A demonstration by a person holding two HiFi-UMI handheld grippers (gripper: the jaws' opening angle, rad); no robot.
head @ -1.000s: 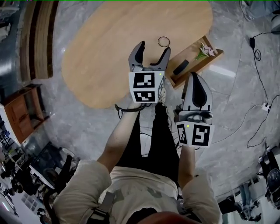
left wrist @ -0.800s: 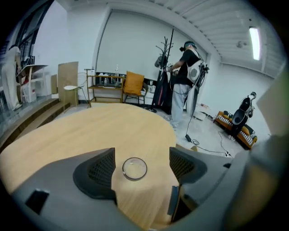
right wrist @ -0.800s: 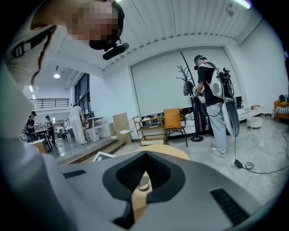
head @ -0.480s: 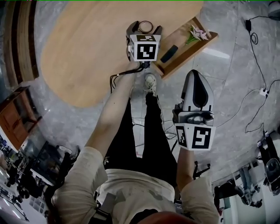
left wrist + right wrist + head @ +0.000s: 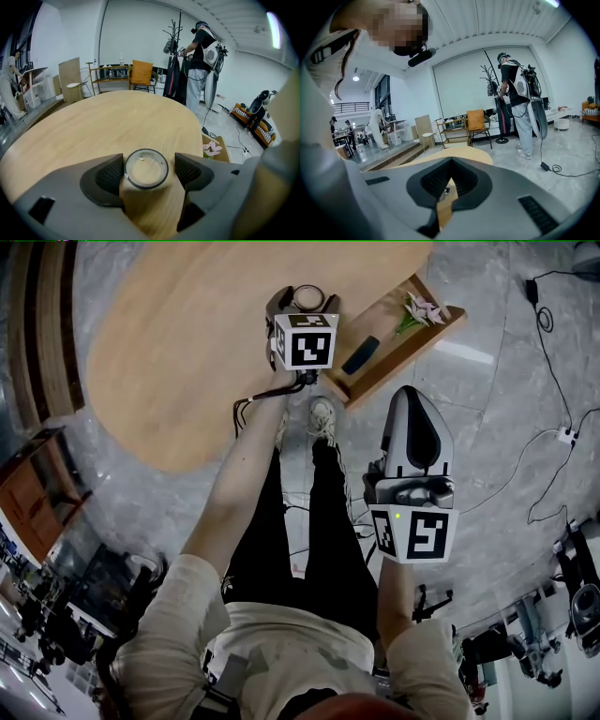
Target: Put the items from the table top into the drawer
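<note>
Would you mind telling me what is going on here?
A person is clearing the wooden table into its open drawer with two grippers. The left gripper is at the table; its jaws have just been opening and straddle a small clear ring, not gripping it. The right gripper hangs shut and empty over the floor.

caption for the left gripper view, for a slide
Open left gripper straddling a small dark-rimmed clear ring on the wooden table
</note>
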